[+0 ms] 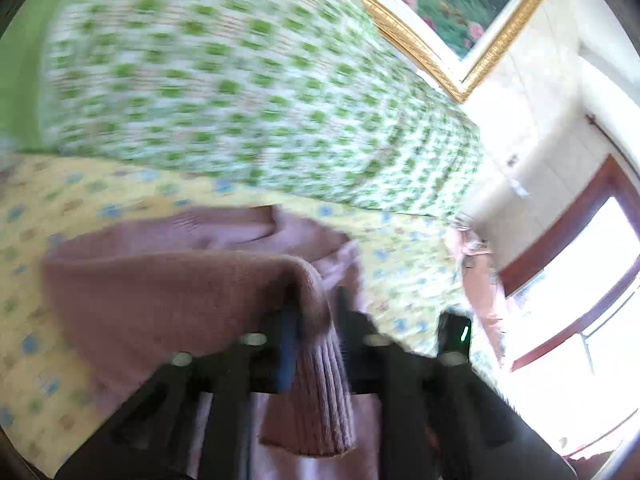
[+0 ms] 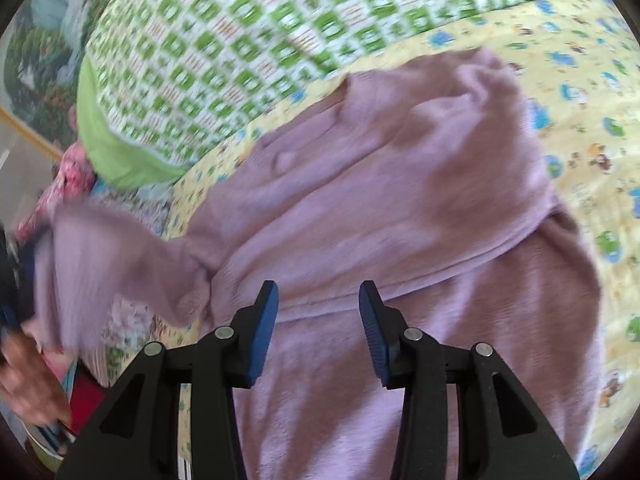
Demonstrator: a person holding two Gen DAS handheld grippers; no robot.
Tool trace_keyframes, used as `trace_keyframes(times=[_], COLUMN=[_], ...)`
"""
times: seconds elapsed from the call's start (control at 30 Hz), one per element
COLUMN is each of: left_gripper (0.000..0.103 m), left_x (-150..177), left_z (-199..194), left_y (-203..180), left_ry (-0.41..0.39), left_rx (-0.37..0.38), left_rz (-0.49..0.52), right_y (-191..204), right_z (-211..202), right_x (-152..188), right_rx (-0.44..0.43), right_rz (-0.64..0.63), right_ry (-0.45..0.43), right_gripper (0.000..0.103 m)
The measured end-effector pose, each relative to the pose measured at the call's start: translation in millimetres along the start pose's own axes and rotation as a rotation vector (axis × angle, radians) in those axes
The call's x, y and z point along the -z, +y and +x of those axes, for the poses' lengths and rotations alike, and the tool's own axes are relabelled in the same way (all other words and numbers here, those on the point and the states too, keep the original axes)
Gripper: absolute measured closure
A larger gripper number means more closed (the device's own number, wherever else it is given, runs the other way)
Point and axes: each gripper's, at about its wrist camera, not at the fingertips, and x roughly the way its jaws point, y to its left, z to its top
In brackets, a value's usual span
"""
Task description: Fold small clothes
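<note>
A mauve knitted sweater [image 2: 400, 184] lies spread on the yellow printed sheet [image 2: 592, 92]. My right gripper [image 2: 318, 300] hovers open just above its body, and nothing sits between the blue pads. At the far left of the right wrist view one sleeve [image 2: 92, 248] is lifted off the bed. In the blurred left wrist view that sleeve's ribbed cuff [image 1: 316, 392] hangs between the fingers of my left gripper [image 1: 316, 320]. The jaws stand apart with the knit draped loosely between them. The rest of the sweater [image 1: 160, 292] lies below.
A green-and-white patterned quilt [image 2: 248, 40] is bunched along the far side of the bed. A gold-framed flower picture [image 1: 452, 12] hangs on the wall, with a bright window [image 1: 580, 308] to the right. A person's hand [image 2: 28, 380] and some pink floral cloth [image 2: 72, 172] are at the left.
</note>
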Motion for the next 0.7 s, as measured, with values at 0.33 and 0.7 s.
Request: trace_keyframes(times=[0.33, 0.7], left_gripper=[0.044, 0.044], left_x=[83, 127], left_z=[58, 61], left_y=[77, 200], left_ry=[0.212, 0.305], left_rx=[-0.239, -0.646], left_rz=[-0.027, 0.011], right_y=[-47, -56], right_z=[-5, 39], right_x=[0, -53], right_rx=[0.057, 0.172], right_rz=[0.061, 0.010], right_ry=[0.015, -0.003], right_gripper=[0.060, 0.059])
